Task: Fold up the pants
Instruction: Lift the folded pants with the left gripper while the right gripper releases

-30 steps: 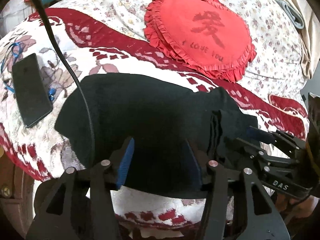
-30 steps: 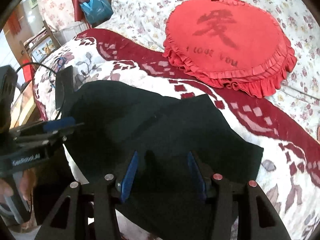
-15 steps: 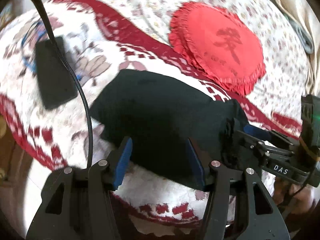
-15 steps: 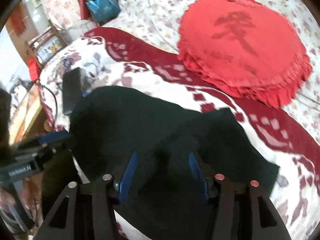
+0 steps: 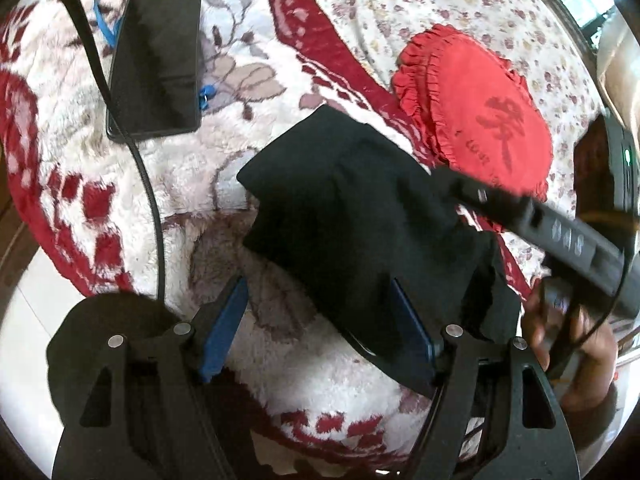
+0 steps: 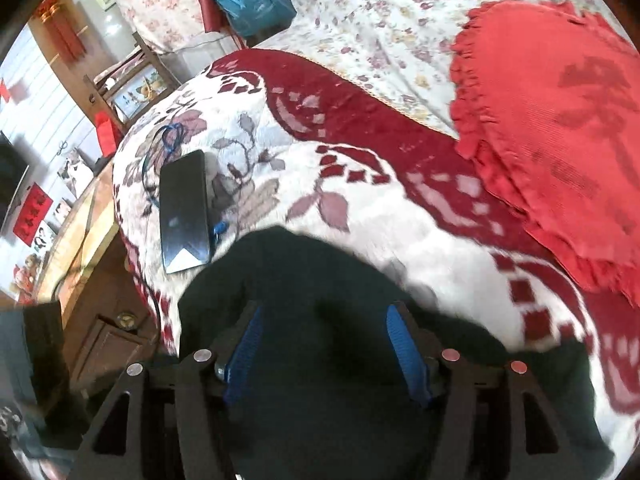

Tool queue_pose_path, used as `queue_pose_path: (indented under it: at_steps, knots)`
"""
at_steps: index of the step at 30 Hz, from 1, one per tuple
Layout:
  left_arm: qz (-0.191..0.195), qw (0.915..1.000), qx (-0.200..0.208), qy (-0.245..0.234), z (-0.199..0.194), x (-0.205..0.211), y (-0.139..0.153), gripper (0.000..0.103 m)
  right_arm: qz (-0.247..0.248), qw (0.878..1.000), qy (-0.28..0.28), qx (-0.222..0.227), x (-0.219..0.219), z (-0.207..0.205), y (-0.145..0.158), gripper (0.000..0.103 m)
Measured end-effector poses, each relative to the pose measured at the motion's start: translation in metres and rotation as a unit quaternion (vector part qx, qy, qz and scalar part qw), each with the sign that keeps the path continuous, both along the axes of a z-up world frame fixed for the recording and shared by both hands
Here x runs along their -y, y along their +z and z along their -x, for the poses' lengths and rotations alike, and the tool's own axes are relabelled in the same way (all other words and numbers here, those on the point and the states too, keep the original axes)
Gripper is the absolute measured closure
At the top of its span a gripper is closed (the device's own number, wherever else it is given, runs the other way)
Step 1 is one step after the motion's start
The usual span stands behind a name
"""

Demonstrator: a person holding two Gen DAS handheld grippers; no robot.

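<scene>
The black pants [image 5: 360, 232] lie folded in a thick bundle on the fleecy red-and-white blanket [image 5: 224, 168] of the bed, just beside the red heart-shaped pillow [image 5: 476, 112].

The left wrist view shows the whole bundle. The left tool [image 5: 320, 324] has just been opening and stands wide: its right blue pad sits against the bundle's near edge, its left pad over bare blanket, so nothing is gripped. Only this view shows the right tool's dark body [image 5: 560, 232] slanting across the pillow's near side, with a hand [image 5: 576, 352] behind it.

The right wrist view shows the right tool [image 6: 328, 344], also just opened, spread wide over the pants [image 6: 320, 380], which fill the space between the pads; the pads do not pinch the cloth. The picture is blurred there.

A black phone [image 5: 156, 60] lies face up on the blanket, on the far side of the pants from the pillow, a blue cord [image 6: 168, 140] beside it. A black cable [image 5: 148, 184] crosses the phone's edge.
</scene>
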State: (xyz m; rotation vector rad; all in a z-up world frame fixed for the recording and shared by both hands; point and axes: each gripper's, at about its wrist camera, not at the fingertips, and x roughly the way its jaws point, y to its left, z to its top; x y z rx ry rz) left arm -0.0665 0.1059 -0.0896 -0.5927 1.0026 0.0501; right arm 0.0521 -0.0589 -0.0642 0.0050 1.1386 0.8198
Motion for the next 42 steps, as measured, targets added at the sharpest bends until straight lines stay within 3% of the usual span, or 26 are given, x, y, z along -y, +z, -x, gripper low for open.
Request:
queue_pose_path:
  at_steps: [2,7,9,11,12,15,17,19,22,26,27,28,29,31,35,37,40,41,42]
  knots:
    - [0.009,0.9999,-0.007,0.004,-0.003,0.000,-0.007,0.030,-0.003,1.000,0.005,-0.004,-0.013,-0.010,-0.007,0.039]
    - [0.025,0.9996,0.001,0.014,-0.009,-0.001,-0.014,0.019,0.020,0.998,0.054,-0.006,-0.056,-0.032,-0.029,0.034]
    - [0.031,0.9994,0.004,0.017,-0.012,0.000,-0.016,0.016,0.005,0.998,0.066,-0.022,-0.064,-0.039,-0.038,0.034]
    - [0.026,0.9994,0.010,0.020,-0.013,0.002,-0.017,0.016,-0.012,0.997,0.068,-0.034,-0.067,-0.041,-0.045,0.040]
    - [0.025,0.9994,0.018,0.017,-0.013,0.003,-0.016,0.020,-0.022,0.997,0.066,-0.045,-0.067,-0.042,-0.047,0.056]
    - [0.011,0.9993,0.035,-0.001,-0.012,0.008,-0.005,0.053,-0.043,0.996,0.061,-0.054,-0.060,-0.039,-0.040,0.071]
    - [0.010,0.9987,0.047,-0.018,-0.010,0.014,0.006,0.066,-0.065,0.995,0.056,-0.045,-0.045,-0.037,-0.023,0.073]
    - [-0.009,0.9967,0.075,-0.031,-0.004,0.024,0.026,0.069,-0.099,0.994,0.045,-0.031,-0.021,-0.034,0.004,0.074]
    - [-0.041,0.9861,0.141,-0.078,0.010,0.053,0.065,0.069,-0.160,0.987,0.019,-0.002,0.031,-0.028,0.048,0.074]
    - [-0.096,0.9551,0.201,-0.195,0.026,0.118,0.095,0.069,-0.177,0.982,-0.054,0.032,0.124,-0.014,0.076,0.073]
    - [-0.100,0.9498,0.202,-0.217,0.027,0.133,0.093,0.069,-0.172,0.981,-0.080,0.037,0.145,-0.011,0.075,0.064]
    - [-0.101,0.9431,0.197,-0.248,0.026,0.151,0.087,0.068,-0.156,0.979,-0.120,0.042,0.169,-0.007,0.072,0.048]
    - [-0.102,0.9394,0.189,-0.268,0.024,0.164,0.082,0.068,-0.131,0.977,-0.163,0.046,0.192,-0.004,0.067,0.044]
    - [-0.094,0.9298,0.163,-0.316,0.018,0.196,0.065,0.065,-0.102,0.968,-0.226,0.039,0.237,0.008,0.054,0.043]
    - [-0.057,0.8991,0.110,-0.420,0.016,0.242,0.042,0.064,-0.125,0.947,-0.296,-0.030,0.298,0.038,0.026,0.039]
    - [-0.075,0.8928,0.109,-0.431,0.021,0.248,0.043,0.064,-0.146,0.938,-0.310,-0.042,0.312,0.054,0.020,0.029]
    - [-0.086,0.8914,0.124,-0.427,0.026,0.234,0.058,0.064,-0.167,0.934,-0.308,-0.068,0.316,0.070,0.007,0.027]
    - [-0.086,0.8940,0.127,-0.421,0.025,0.228,0.063,0.058,-0.167,0.935,-0.303,-0.075,0.311,0.073,0.003,0.027]
    - [-0.094,0.8990,0.133,-0.407,0.024,0.217,0.070,0.047,-0.163,0.938,-0.297,-0.078,0.305,0.074,0.001,0.027]
